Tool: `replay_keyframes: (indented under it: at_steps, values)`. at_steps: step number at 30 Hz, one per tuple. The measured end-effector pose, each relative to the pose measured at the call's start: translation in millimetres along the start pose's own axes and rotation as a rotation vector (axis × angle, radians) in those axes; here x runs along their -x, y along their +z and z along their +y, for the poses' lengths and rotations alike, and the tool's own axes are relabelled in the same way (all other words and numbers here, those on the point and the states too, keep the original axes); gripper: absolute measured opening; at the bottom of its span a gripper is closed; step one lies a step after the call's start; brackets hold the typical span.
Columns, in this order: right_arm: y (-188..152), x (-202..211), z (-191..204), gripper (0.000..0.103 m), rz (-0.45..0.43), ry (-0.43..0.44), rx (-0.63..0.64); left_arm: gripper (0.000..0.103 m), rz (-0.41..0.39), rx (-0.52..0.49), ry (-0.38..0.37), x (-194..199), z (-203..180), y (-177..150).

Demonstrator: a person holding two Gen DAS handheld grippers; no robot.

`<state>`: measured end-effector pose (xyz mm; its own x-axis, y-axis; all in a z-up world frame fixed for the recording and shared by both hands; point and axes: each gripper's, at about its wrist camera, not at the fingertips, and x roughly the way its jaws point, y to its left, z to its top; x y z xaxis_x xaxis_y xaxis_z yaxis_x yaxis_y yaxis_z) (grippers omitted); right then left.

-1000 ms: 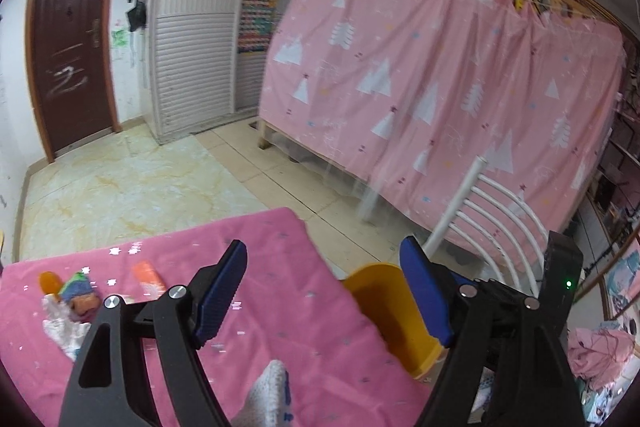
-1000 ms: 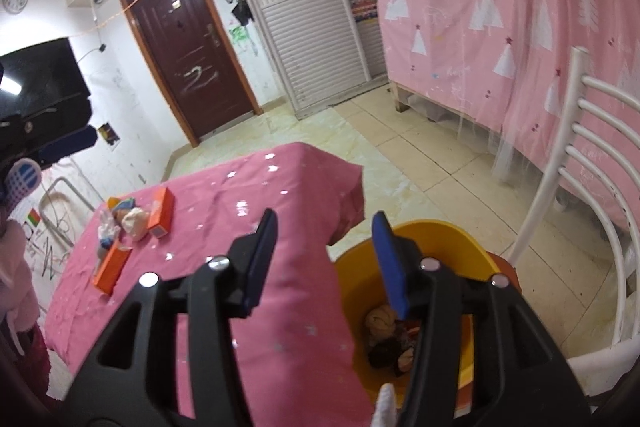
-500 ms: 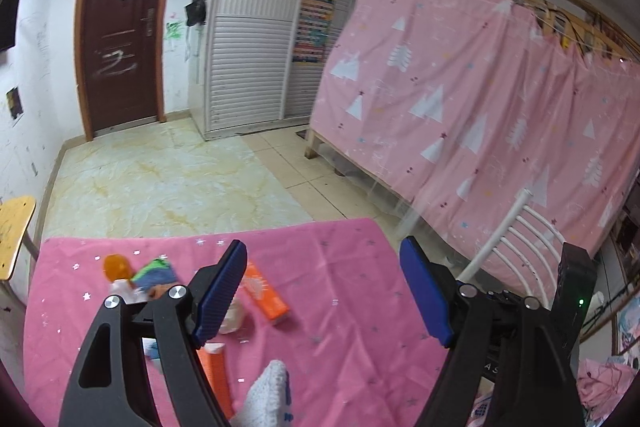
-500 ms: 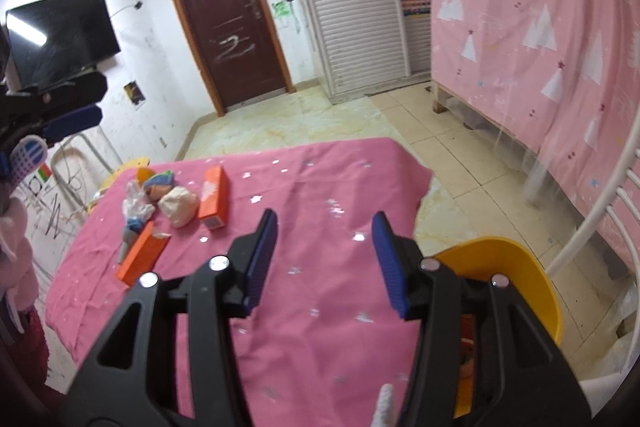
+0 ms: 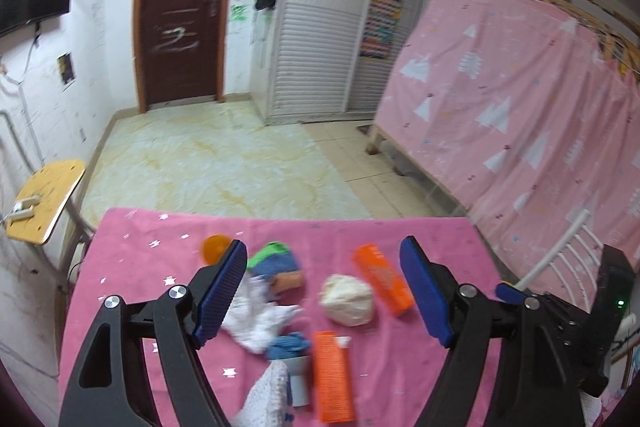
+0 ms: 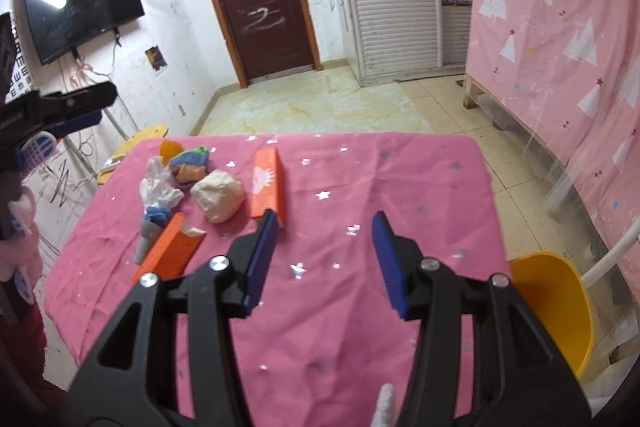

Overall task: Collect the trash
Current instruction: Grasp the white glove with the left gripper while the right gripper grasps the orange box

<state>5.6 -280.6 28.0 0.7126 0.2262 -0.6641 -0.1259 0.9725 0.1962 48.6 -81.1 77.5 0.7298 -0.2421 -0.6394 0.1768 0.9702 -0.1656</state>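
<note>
Both the left tongs [image 5: 322,293] and the right tongs [image 6: 322,261] hang spread wide and hold nothing above the pink tabletop [image 6: 360,187], whose right half lies bare up to its edge. The trash clusters toward the left side: a crumpled paper ball [image 6: 218,195], two orange boxes [image 6: 267,183] [image 6: 170,250], a white plastic wrapper [image 6: 158,189] and a colourful wad [image 6: 190,163]. The yellow bin [image 6: 554,307] stands just off the tabletop's near right corner, its contents hidden from view.
</note>
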Motion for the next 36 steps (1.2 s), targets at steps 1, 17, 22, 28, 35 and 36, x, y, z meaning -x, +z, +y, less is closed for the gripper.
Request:
replay_keyframes:
  at_steps: [1,17,22,28,35,36]
  values:
    - [0.9,-2.9,3.1,0.047,0.006,0.002,0.004,0.071,0.006,0.009,0.015,-3.1,7.8,-0.5]
    - [10.0,-44.9,31.7,0.047,0.083,0.01,0.058,0.071,0.15,0.098,0.102,-63.8,70.0,-26.1]
    - [12.8,-56.3,35.4,0.047,0.098,0.013,0.069,0.071,0.199,0.085,0.087,-82.0,71.6,-37.4]
    - [17.8,-65.0,37.8,0.047,0.107,0.013,0.081,0.071,0.227,0.059,0.081,-95.0,68.2,-47.4]
    - [18.3,-77.8,40.0,0.047,0.134,0.019,0.09,0.048,0.255,0.053,0.065,-103.3,64.6,-51.2]
    - [18.1,-79.3,40.7,0.047,0.137,0.021,0.092,0.045,0.262,0.055,0.061,-105.1,64.9,-52.2]
